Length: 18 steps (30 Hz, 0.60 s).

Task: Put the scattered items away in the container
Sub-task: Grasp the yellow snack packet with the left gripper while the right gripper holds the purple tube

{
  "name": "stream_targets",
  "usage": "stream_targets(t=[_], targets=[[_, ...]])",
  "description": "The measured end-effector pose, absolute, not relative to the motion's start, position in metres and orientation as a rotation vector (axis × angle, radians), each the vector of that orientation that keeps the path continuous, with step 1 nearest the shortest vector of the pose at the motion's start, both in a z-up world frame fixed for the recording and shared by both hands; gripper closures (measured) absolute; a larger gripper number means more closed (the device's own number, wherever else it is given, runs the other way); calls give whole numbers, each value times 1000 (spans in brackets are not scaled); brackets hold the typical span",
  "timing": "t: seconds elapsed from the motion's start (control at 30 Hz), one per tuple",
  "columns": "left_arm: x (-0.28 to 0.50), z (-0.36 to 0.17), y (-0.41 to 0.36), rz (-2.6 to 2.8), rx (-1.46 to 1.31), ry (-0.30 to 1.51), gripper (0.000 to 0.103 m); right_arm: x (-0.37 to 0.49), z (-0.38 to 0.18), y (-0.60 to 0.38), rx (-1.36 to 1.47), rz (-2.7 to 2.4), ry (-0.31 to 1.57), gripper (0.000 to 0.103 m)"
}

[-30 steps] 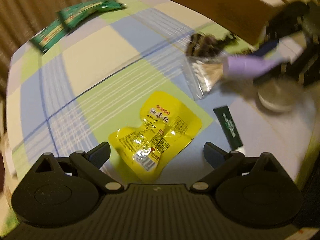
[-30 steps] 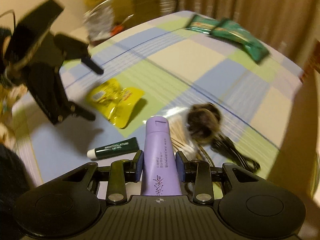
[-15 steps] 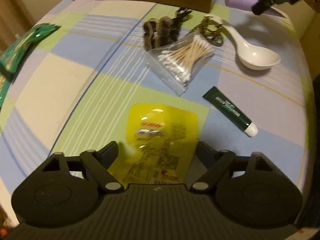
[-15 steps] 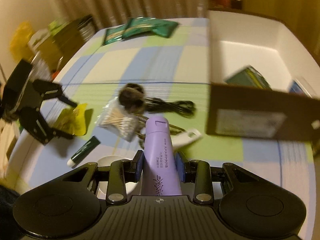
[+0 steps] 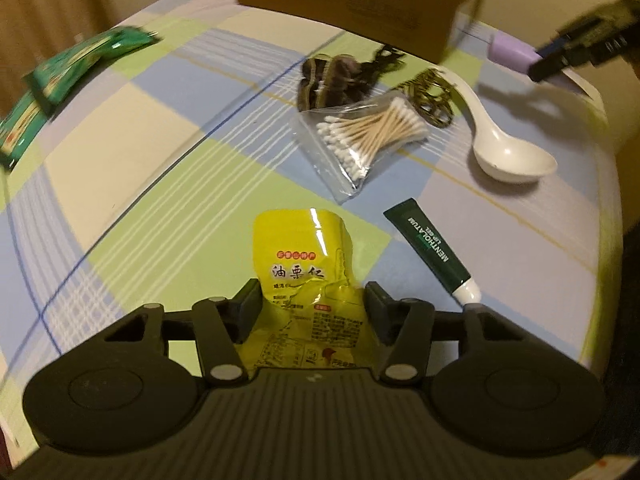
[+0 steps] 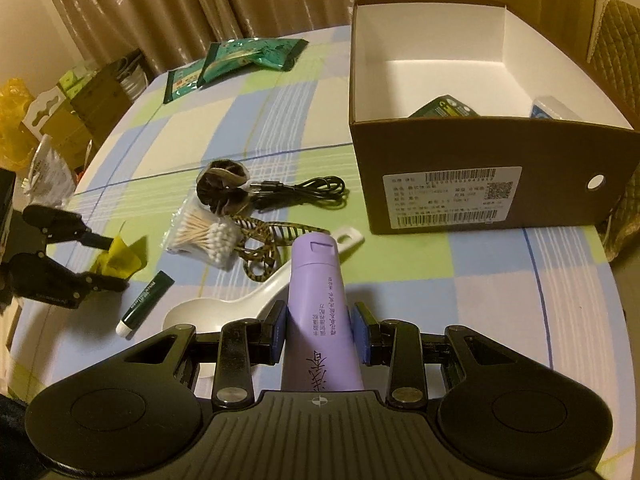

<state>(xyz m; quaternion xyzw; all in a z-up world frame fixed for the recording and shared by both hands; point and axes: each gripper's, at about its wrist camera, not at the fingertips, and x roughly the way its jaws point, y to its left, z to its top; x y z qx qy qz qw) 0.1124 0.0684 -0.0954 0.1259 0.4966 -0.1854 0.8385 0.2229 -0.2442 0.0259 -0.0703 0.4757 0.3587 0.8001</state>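
Observation:
My left gripper (image 5: 312, 300) is closed on a yellow snack pouch (image 5: 304, 264) that rests on the checked tablecloth; it also shows in the right wrist view (image 6: 120, 256). My right gripper (image 6: 319, 332) is shut on a purple tube (image 6: 320, 304), held above the table in front of the open cardboard box (image 6: 480, 176). The box holds a green pack (image 6: 444, 106) and a blue-white item (image 6: 554, 106). The purple tube also shows in the left wrist view (image 5: 510, 52).
On the cloth lie a bag of cotton swabs (image 5: 368, 136), a white spoon (image 5: 508, 152), a dark green lip-balm tube (image 5: 430, 248), a dark scrunchie (image 6: 222, 188), a black cable (image 6: 304, 192), a patterned band (image 6: 264, 248) and green packets (image 6: 240, 60).
My left gripper has moved forward over the yellow pouch and closed on it. My right gripper, still holding the purple tube, has swung towards the box.

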Motion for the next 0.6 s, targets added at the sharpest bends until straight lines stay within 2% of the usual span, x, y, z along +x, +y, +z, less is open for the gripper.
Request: stream_targets(t=[0.3, 0.6], targets=[[102, -88, 66, -258, 123, 1076, 54, 224, 28, -250, -155, 779, 1000, 71], [106, -68, 47, -223, 109, 1049, 54, 229, 34, -271, -142, 771, 983, 71]])
